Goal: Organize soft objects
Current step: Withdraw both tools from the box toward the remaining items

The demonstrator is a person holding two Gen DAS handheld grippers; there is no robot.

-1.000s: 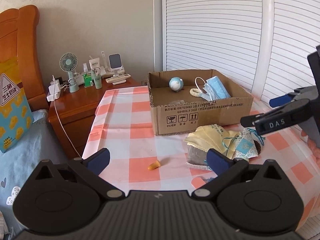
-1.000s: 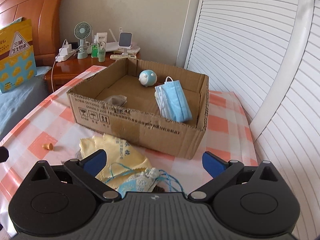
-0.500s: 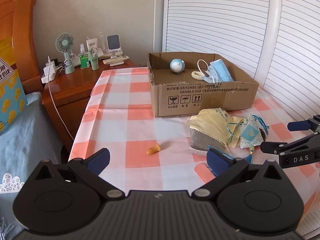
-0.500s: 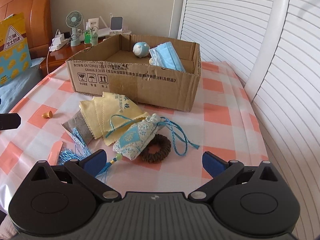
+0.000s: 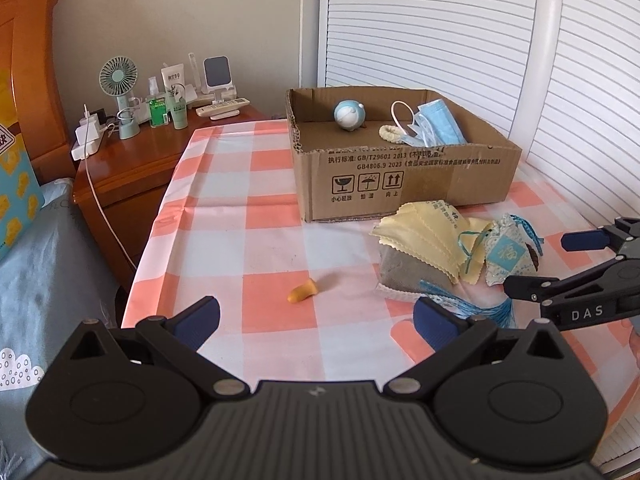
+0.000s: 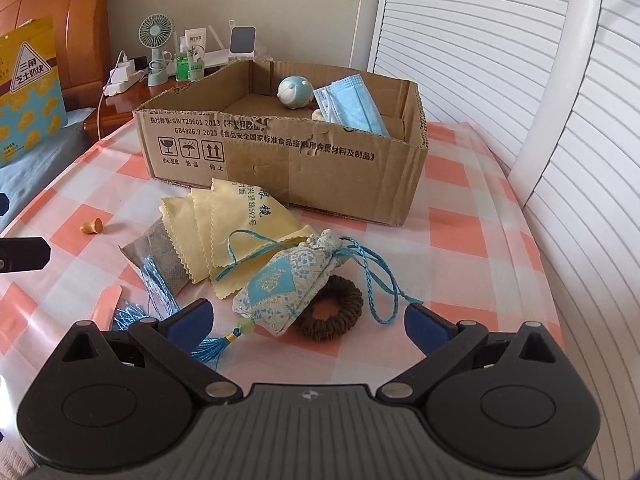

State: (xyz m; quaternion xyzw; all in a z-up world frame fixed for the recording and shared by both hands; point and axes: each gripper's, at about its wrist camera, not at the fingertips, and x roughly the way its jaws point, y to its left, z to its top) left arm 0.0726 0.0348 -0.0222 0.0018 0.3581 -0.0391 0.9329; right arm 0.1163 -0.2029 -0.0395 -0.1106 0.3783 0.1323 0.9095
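Left wrist view: left gripper [image 5: 316, 316] is spread wide and empty, hovering low over the checked bench [image 5: 224, 216]. Orange earplug [image 5: 303, 291] lies just ahead of it, apart from everything else. Cardboard box [image 5: 404, 184] sits further back and already holds a blue ball toy [image 5: 349, 115], a face mask [image 5: 438, 128] and a pale hair tie [image 5: 394, 133]. Right gripper [image 5: 536, 260] comes in from the right, jaws apart, tips just beside the blue sachet [image 5: 507, 256].

Right wrist view: right gripper [image 6: 308, 316] is spread and holds nothing. Sachet [image 6: 286, 284] lies right between the fingers, resting partly on the brown scrunchie [image 6: 336, 314] and on the yellow cloths [image 6: 244, 224], which overlap a grey pouch [image 6: 160, 252]. Its blue cord [image 6: 372, 276] loops out to the right; the tassel [image 6: 212, 346] trails toward the camera.

Step in hand looks like picking up the sachet for the box. Tips:
- Close across the sachet's padded body, not the cord or tassel.
- Come down shallow; too deep probably pinches the scrunchie or a cloth too.
- Lift straight up and check the cord clears before moving.
- Whether the cord is snagged under the cloths is hard to tell from here.
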